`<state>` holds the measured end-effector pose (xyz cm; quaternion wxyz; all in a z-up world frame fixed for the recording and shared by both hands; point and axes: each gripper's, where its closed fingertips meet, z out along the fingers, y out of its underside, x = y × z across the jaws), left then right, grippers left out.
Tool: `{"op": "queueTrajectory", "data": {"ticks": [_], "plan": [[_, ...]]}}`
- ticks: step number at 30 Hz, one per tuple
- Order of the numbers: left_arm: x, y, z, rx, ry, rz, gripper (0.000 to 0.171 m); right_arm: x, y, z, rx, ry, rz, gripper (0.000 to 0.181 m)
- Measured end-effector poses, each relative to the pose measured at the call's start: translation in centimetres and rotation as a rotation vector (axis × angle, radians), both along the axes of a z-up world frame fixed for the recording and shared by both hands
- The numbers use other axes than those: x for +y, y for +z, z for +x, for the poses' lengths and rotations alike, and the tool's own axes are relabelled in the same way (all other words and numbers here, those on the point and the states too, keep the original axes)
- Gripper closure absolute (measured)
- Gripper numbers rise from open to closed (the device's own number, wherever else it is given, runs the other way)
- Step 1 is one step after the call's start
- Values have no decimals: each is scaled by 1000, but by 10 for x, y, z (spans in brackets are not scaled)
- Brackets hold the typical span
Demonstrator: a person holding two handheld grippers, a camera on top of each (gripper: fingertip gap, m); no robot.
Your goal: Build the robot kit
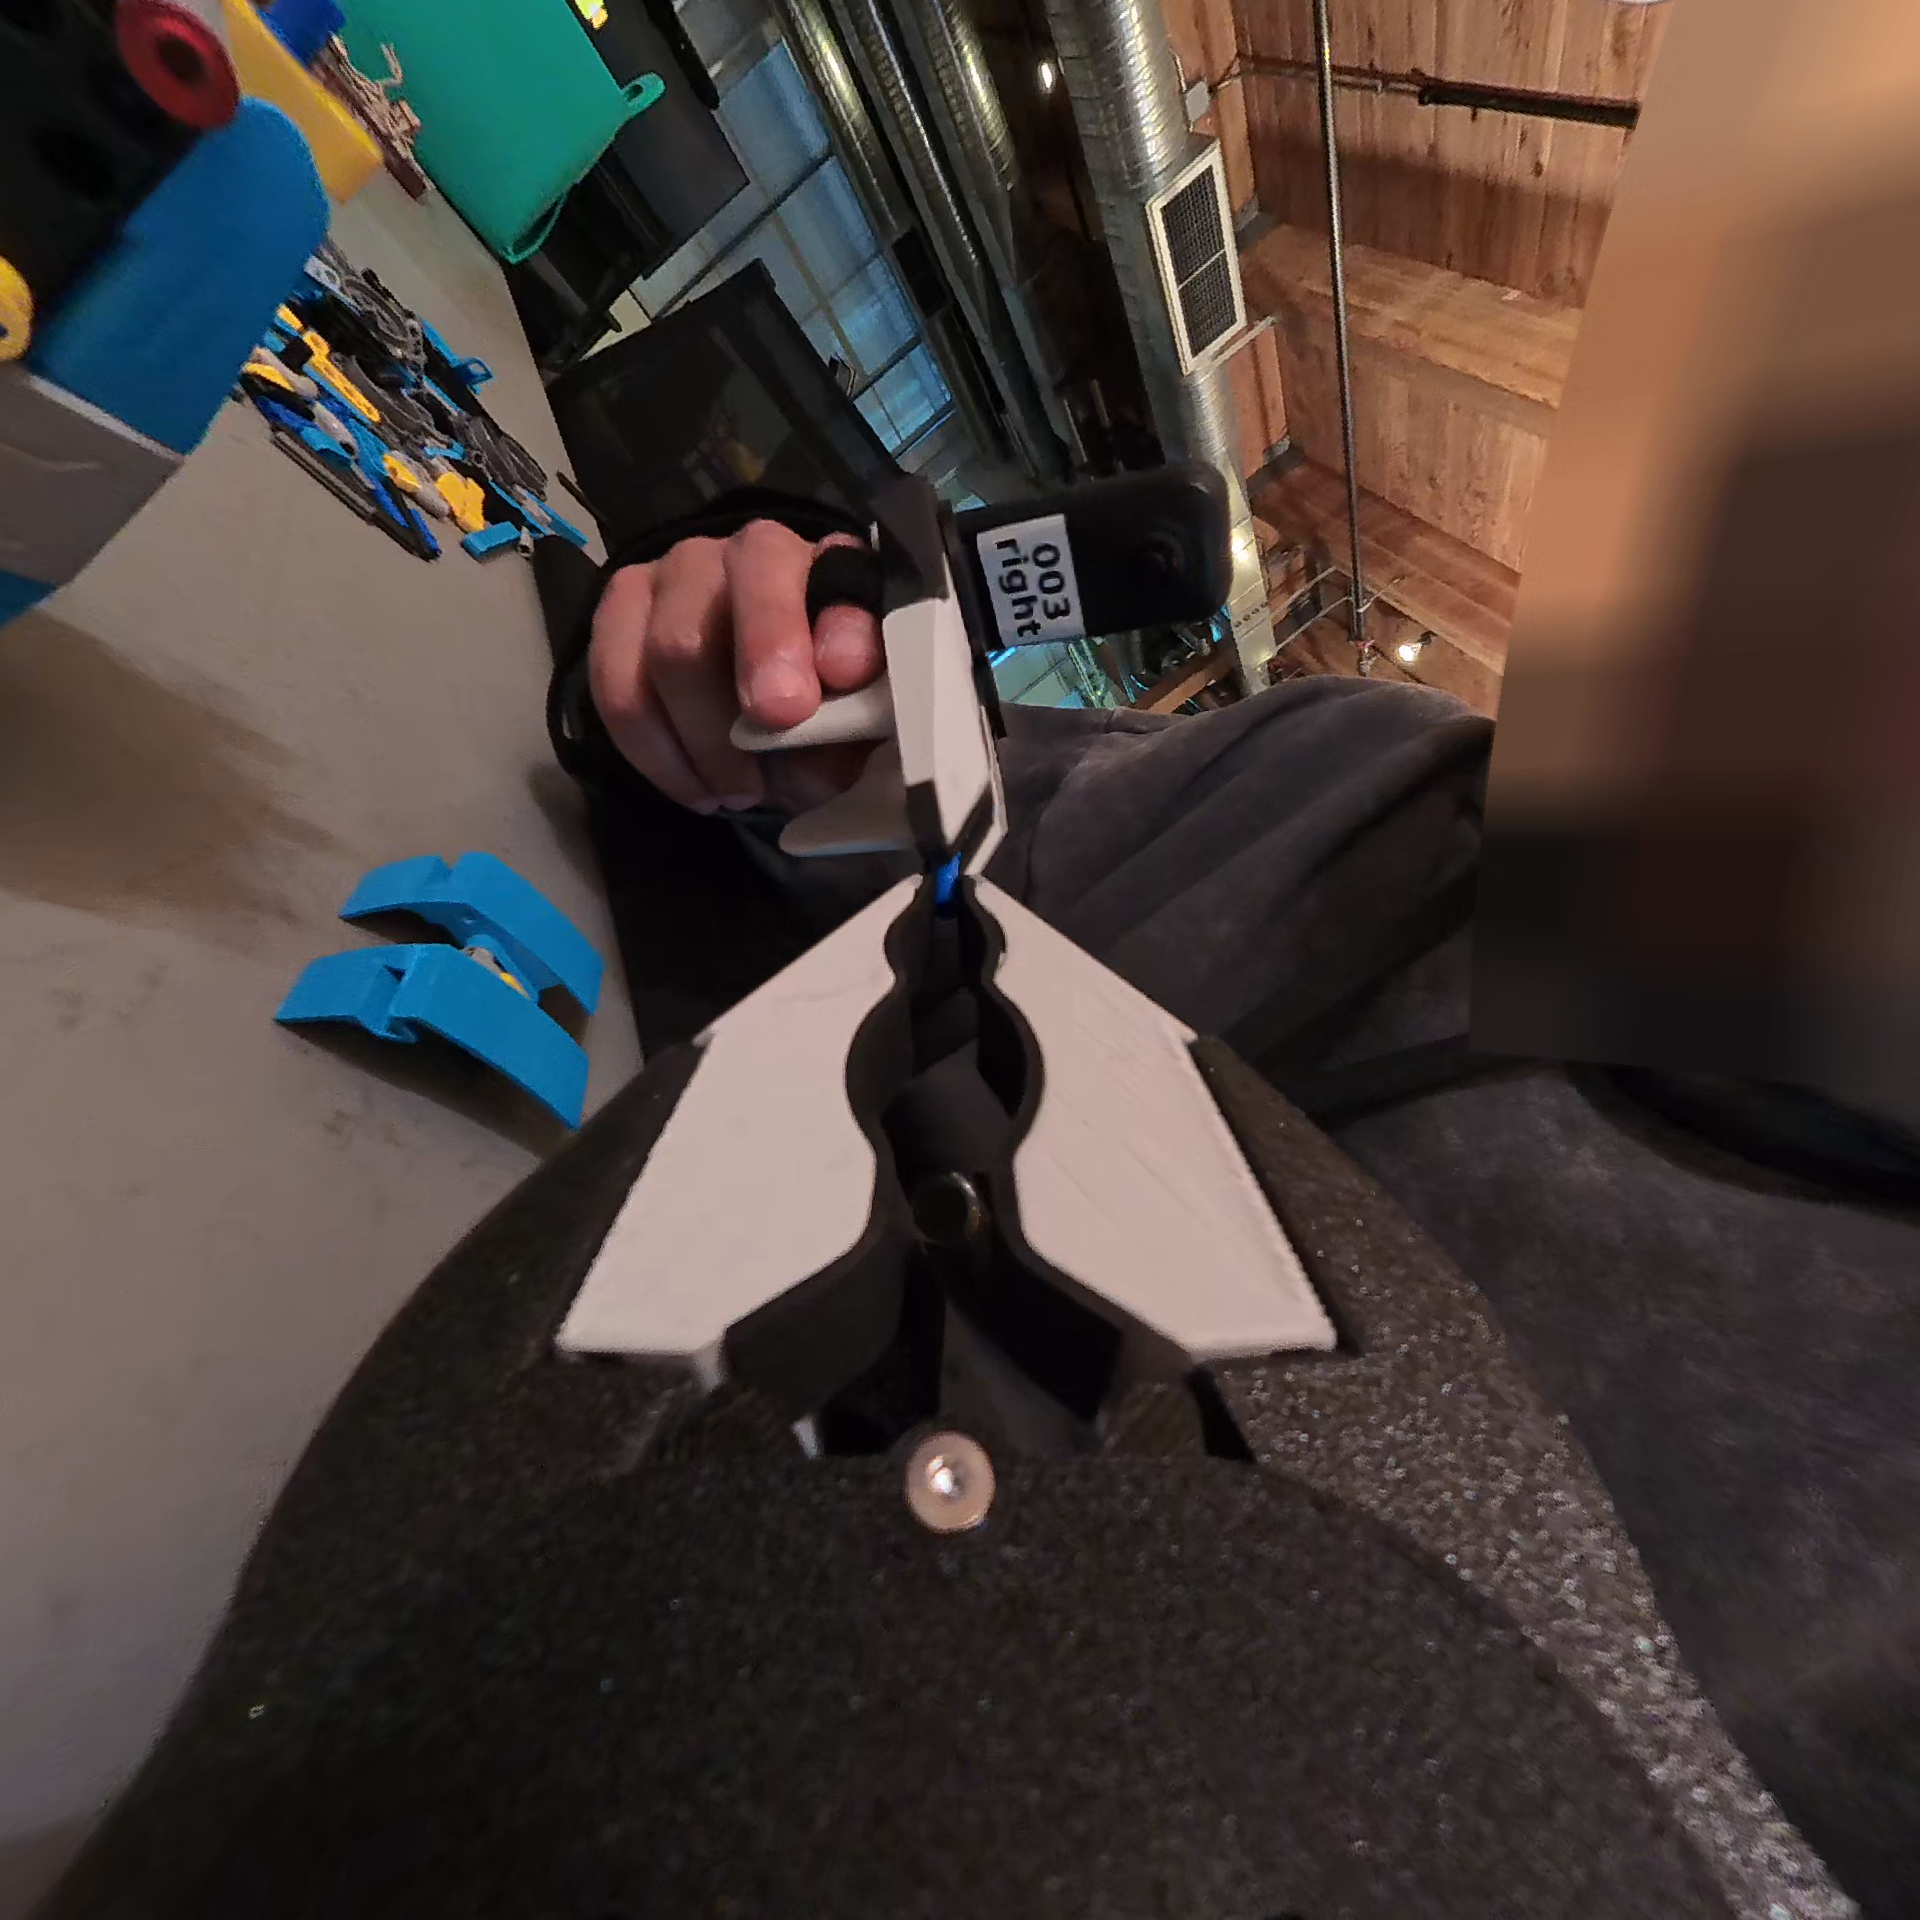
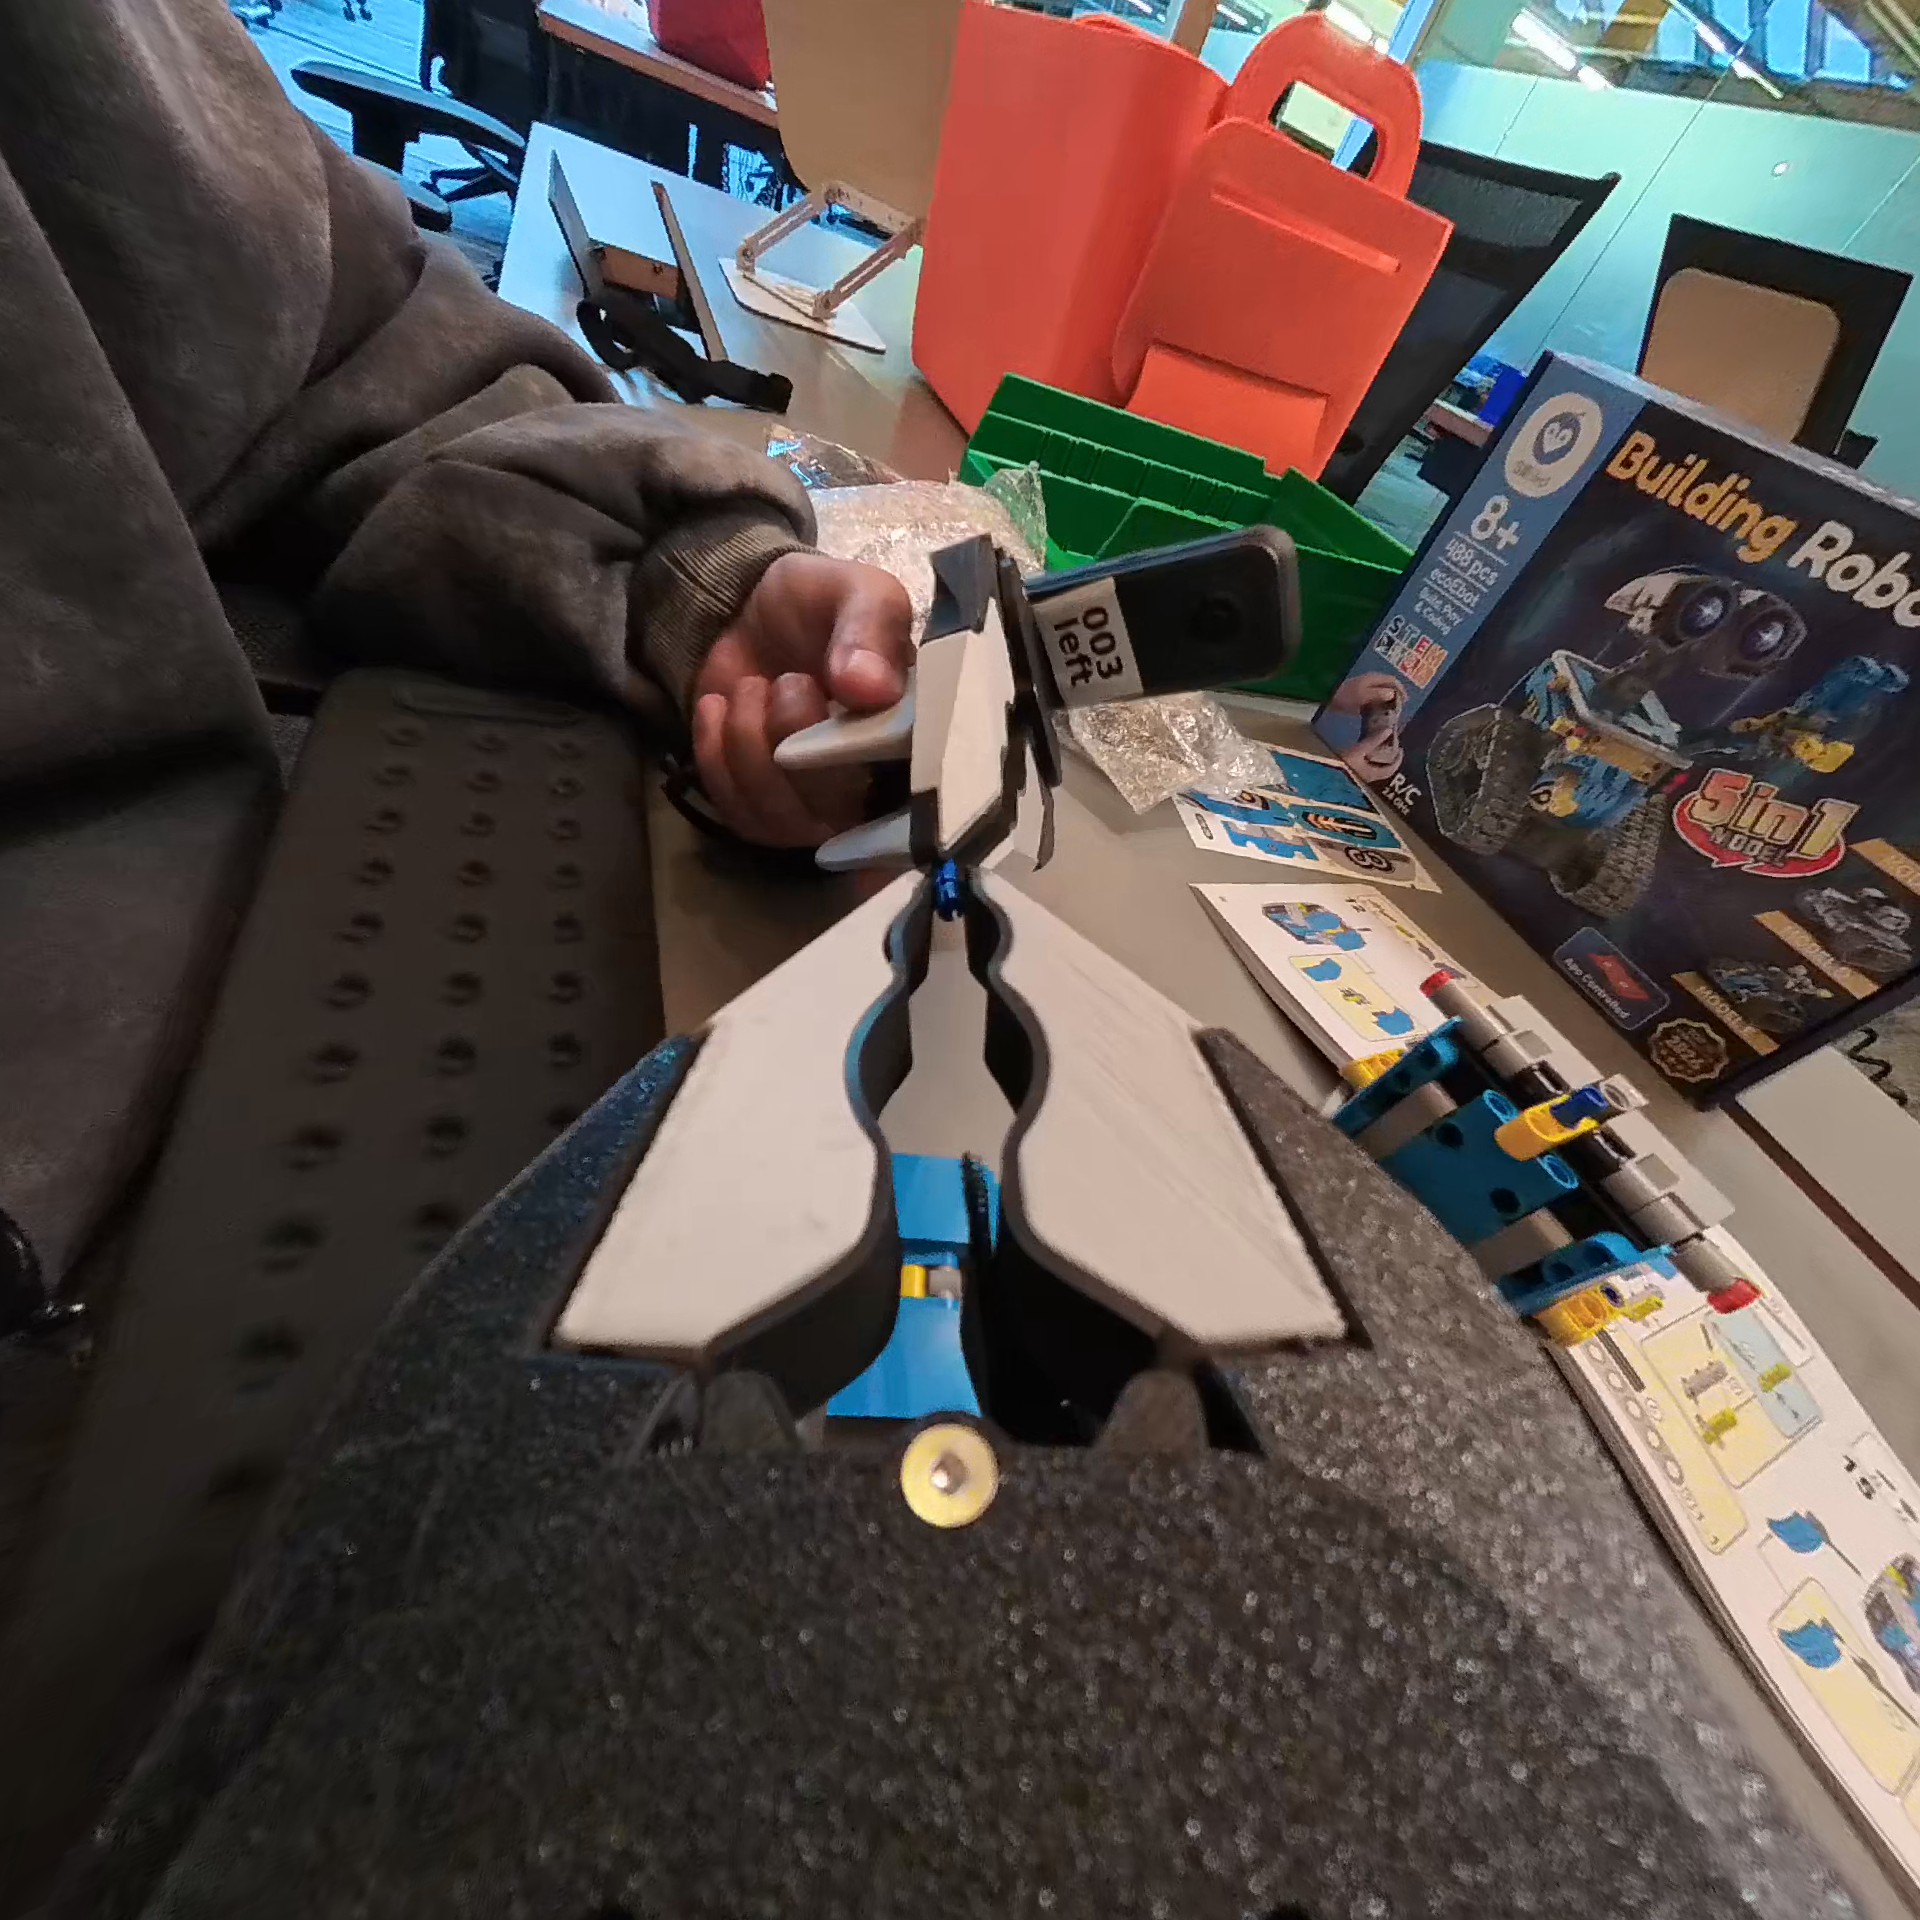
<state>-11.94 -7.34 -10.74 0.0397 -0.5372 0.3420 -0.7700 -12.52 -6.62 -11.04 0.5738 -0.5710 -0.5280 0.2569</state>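
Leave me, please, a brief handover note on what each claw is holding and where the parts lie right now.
Left claw: shut on one end of a small blue pin, held clear of the table.
Right claw: shut on the pin's other end, tip to tip with the left.
On the table: two blue curved parts and a pile of loose parts; a part-built blue and grey assembly on the open instruction booklet, with the kit box behind.
The pin is joined to nothing else that shows.
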Motion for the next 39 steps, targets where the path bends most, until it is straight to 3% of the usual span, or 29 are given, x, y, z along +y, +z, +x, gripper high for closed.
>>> {"op": "queueTrajectory", "data": {"ticks": [7,18,21,22,25,27,29,31,36,39], "plan": [[-5,1,-1,-6,-49,-72,170,-6,0,-3,-16,43,14,176],[0,4,5,-14,2,-92,169,0,2,2,-36,41,-112,177],[1,3,12,-12,77,106,164,3,10,18,-114,68,-177,177],[9,1,15,2,139,200,149,10,19,29,-131,54,-180,177],[61,-2,18,63,441,582,129,54,32,74,-298,-78,-192,177],[102,8,16,71,659,795,112,78,34,92,-361,-158,-318,177],[114,7,25,73,646,967,96,91,27,95,-421,-191,-406,177],[118,-16,41,160,533,1078,80,97,16,93,-510,-210,-456,177],[131,-29,72,179,503,1048,91,105,18,82,-639,-228,-507,177],[127,-38,80,211,477,1121,100,104,9,80,-719,-263,-588,177]]}}
